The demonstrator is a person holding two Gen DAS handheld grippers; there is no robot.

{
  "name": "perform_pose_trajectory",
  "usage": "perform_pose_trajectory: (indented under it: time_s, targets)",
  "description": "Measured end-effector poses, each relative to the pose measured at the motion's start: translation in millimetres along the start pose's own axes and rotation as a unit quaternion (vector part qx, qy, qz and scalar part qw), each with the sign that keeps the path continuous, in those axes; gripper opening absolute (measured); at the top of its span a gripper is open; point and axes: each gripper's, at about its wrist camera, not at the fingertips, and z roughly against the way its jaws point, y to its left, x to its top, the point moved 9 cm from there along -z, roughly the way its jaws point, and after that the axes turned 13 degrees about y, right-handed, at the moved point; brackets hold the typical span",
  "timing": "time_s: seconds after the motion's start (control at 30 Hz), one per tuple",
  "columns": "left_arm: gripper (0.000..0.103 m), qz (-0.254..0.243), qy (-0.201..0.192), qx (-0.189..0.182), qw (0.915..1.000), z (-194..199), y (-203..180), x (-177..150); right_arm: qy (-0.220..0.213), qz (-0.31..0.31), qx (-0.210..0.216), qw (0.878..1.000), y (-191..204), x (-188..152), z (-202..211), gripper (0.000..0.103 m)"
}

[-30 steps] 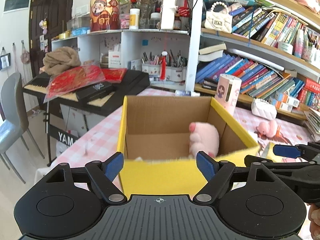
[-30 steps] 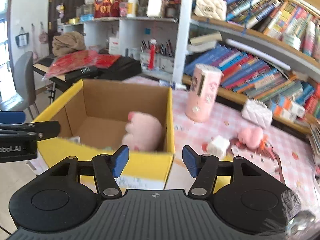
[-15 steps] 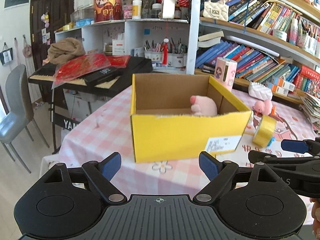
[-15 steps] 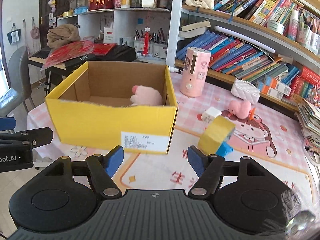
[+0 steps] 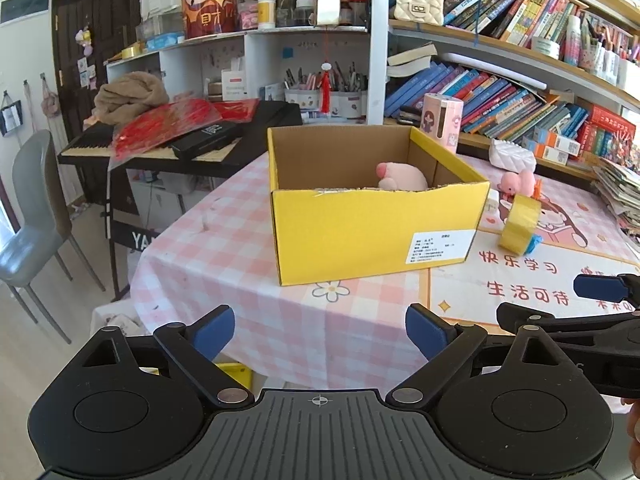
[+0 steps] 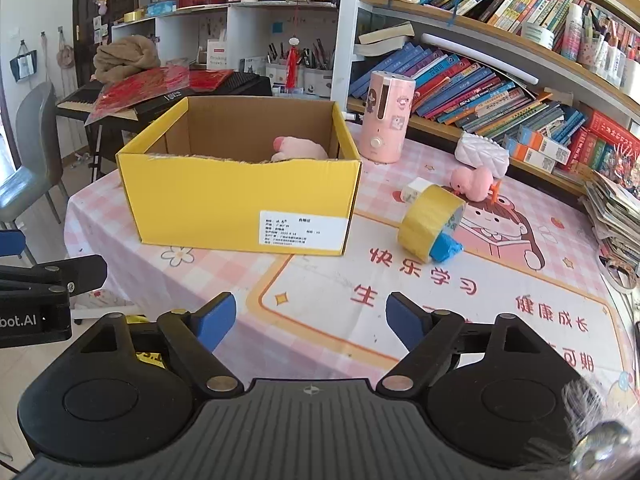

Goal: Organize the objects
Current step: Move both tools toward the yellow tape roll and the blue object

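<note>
Both tongs, left (image 5: pixel 320 330) and right (image 6: pixel 309 317), gape empty, jaws just opening, touching nothing.

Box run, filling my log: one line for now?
box: plush inside | tape: on table | left tool: open, empty | right tool: open, empty

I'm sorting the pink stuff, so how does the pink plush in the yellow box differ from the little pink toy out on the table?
The plush lies inside the box, mostly hidden by its front wall; the toy sits in the open on the table, beside the tape roll. The plush is pale pink and looks larger; the toy is brighter pink with an orange part. Both are soft-looking and pink, and neither is held.
</note>
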Motion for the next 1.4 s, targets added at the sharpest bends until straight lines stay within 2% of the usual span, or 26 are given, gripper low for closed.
perform_pose_trajectory:
  time_s: [0.57,1.23,1.4]
  targets:
    - [0.095,-0.033,0.009,-0.033,0.9989,0.4,-21.9,-9.7,0.011,-0.036,-0.034,0.999,-18.3,-27.9,15.1,0.085]
    - [0.095,-0.104,0.017,-0.082,0.9910,-17.0,-96.2,6.3,0.023,-0.104,-0.087,0.990,-90.3,-41.6,14.6,0.091]
    - [0.095,-0.108,0.013,-0.088,0.9902,-21.4,-112.6,16.6,0.025,-0.119,-0.095,0.988,-111.7,-37.5,10.9,0.093]
